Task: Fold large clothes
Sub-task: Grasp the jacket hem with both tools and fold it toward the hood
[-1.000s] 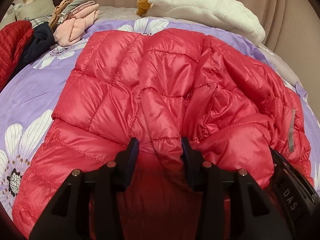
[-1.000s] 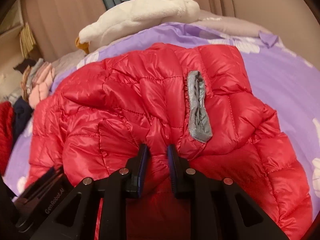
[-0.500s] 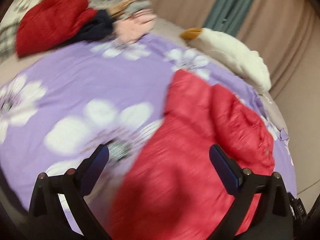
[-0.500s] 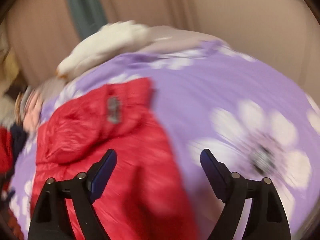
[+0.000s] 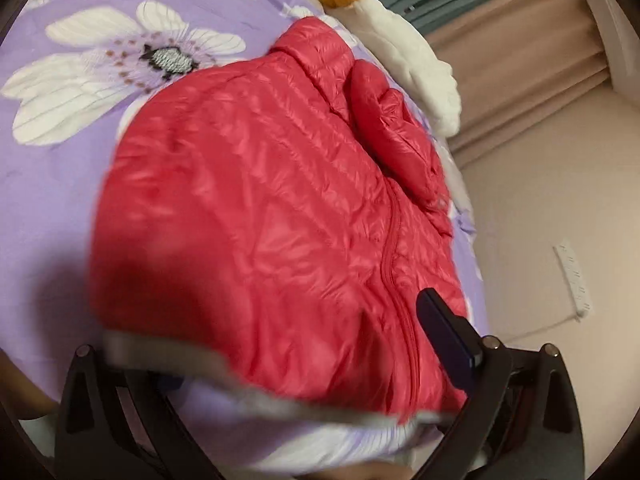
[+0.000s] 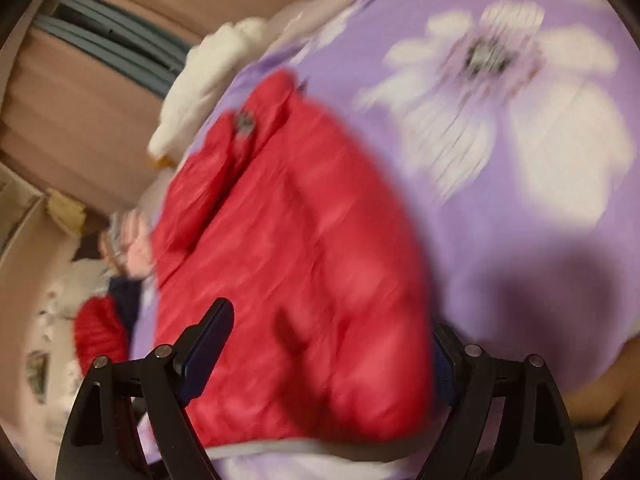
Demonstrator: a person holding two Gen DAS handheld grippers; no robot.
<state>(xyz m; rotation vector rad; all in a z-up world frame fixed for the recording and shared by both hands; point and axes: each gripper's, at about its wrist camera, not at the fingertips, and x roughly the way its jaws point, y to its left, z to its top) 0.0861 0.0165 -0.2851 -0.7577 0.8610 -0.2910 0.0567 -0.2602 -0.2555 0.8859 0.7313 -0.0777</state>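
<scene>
Both grippers have let go since a second ago, when each pinched a fold of the red puffer jacket [image 5: 272, 216]; now they are swung wide and hold nothing.

Left gripper [image 5: 256, 356]: jaws spread far apart. One finger shows dark at right, over the jacket's zip line; the other is hidden behind the blurred hem. Nothing is gripped. Right gripper [image 6: 328, 344]: jaws equally wide, straddling the jacket's near end, no cloth pinched that I can see.

Jacket lies folded into a long narrow bundle on the purple floral bedspread [image 5: 52, 168], running straight away from both tools, near end between the fingers, collar end far.

Step, as I judge it: sleeves and sides are in, a lengthwise fold remains. Next move likely calls for each gripper to close on a near hem corner, then carry it forward to the collar. Slippery shell, may slide.

Room: bed edge sits directly under the tools. Bare bedspread lies on the outer side in each view. Far off, white plush toy [image 5: 408, 52] lies just beyond the collar; clothes pile [image 6: 116, 280] sits well aside.
</scene>
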